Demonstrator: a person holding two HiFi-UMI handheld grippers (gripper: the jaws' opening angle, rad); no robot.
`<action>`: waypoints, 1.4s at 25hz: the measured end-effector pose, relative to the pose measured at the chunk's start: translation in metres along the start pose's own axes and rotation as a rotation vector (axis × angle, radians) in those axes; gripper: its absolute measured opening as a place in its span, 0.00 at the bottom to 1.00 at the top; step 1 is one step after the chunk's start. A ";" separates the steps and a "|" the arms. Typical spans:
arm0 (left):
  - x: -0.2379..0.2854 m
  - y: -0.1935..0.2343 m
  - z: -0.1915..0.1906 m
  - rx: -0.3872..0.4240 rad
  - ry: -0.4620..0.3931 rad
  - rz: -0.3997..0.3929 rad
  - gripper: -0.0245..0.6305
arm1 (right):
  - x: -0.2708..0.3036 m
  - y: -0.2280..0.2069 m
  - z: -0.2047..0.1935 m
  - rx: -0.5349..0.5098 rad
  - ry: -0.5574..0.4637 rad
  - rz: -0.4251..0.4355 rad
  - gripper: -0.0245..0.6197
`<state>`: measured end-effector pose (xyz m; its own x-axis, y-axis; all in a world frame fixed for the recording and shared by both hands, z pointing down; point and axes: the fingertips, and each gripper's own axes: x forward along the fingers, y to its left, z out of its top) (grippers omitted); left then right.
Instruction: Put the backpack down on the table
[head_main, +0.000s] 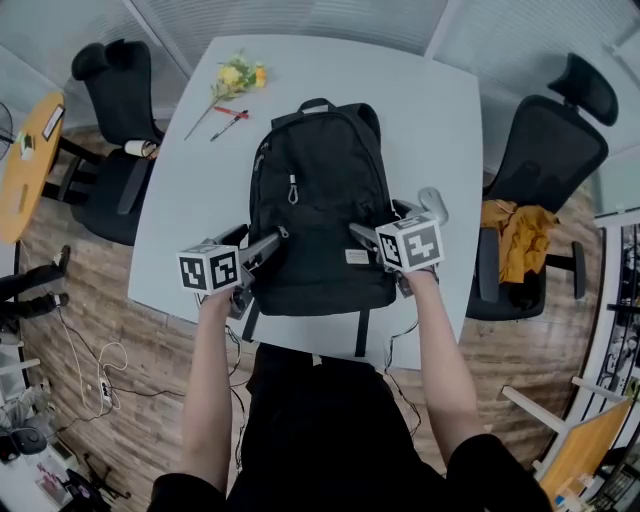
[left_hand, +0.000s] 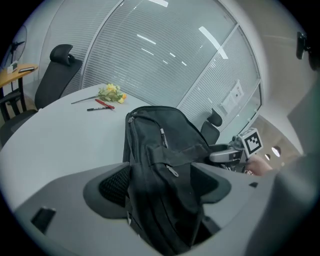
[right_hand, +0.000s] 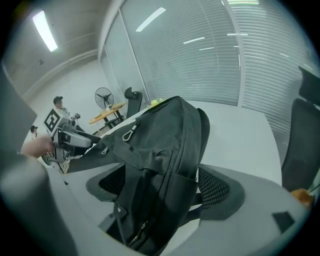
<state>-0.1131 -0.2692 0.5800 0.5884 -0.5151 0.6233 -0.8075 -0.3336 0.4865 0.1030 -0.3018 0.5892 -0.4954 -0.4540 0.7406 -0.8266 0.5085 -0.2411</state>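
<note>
Head view: black backpack (head_main: 320, 210) is laid flat on bench (head_main: 420, 100), so left tool (head_main: 268, 245) and right tool (head_main: 362, 235) are held open astride it.

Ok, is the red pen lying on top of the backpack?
No, the red pen lies on the table beside the yellow flowers, apart from the backpack.

backpack (head_main: 320, 200) on table (head_main: 435, 110), flowers (head_main: 238, 75) behind it, leftward

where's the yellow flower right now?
Head view: the yellow flower lies at the far left corner of the table, beside the pens, up-left of the backpack.
</note>
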 end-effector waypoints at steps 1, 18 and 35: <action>-0.004 -0.003 0.002 0.016 -0.010 0.005 0.58 | -0.003 0.003 0.000 -0.016 -0.005 -0.006 0.76; -0.073 -0.070 -0.004 0.211 -0.161 -0.078 0.58 | -0.072 0.078 -0.012 -0.055 -0.163 -0.059 0.69; -0.192 -0.117 -0.070 0.369 -0.254 -0.145 0.54 | -0.129 0.225 -0.069 -0.129 -0.227 -0.039 0.53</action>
<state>-0.1288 -0.0766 0.4463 0.7043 -0.6038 0.3732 -0.7059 -0.6512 0.2787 -0.0010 -0.0783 0.4826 -0.5232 -0.6205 0.5842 -0.8125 0.5699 -0.1224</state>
